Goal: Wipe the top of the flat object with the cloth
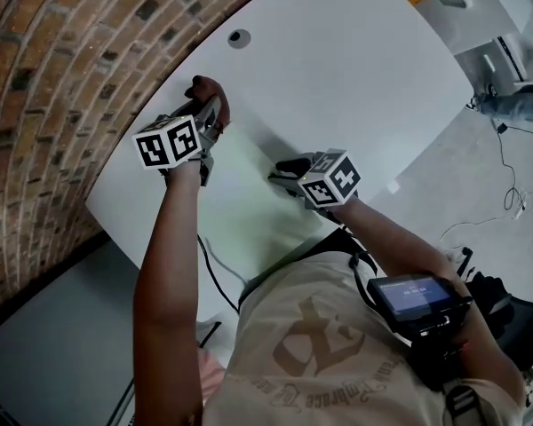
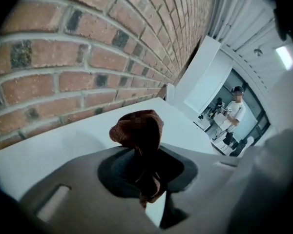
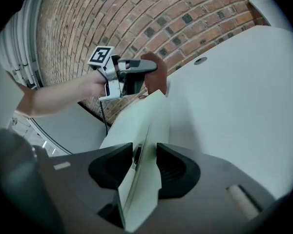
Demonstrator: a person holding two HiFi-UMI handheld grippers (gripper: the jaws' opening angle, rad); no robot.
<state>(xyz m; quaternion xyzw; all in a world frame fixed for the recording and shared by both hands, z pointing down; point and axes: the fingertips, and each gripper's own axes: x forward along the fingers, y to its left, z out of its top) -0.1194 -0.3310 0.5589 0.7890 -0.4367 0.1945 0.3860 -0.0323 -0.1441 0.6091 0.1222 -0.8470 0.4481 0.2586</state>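
Head view first: white table (image 1: 355, 78) running along a brick wall (image 1: 62, 78), with a pale green board (image 1: 249, 193) lying flat near the table's edge closest to the person. The left gripper (image 1: 215, 118) is at the board's far end, close to the wall-side edge, with a reddish-brown cloth (image 1: 209, 89) bunched at its tip. The right gripper (image 1: 280, 171) sits at the board's near end. Left gripper view: the jaws are clenched on the cloth (image 2: 139, 128), which pokes up out of the gripper (image 2: 144, 172) over the bare table (image 2: 63, 140); there's a person (image 2: 234, 111) way off in the background. Right gripper view: the board's (image 3: 151, 126) near edge stands between the jaws of the gripper (image 3: 145, 165), but they're spread with a gap showing on one side, so it looks released, not pinched. Further up, the left gripper (image 3: 136, 69) has the cloth (image 3: 154, 77) right at the board's far end; can't tell if it's touching.
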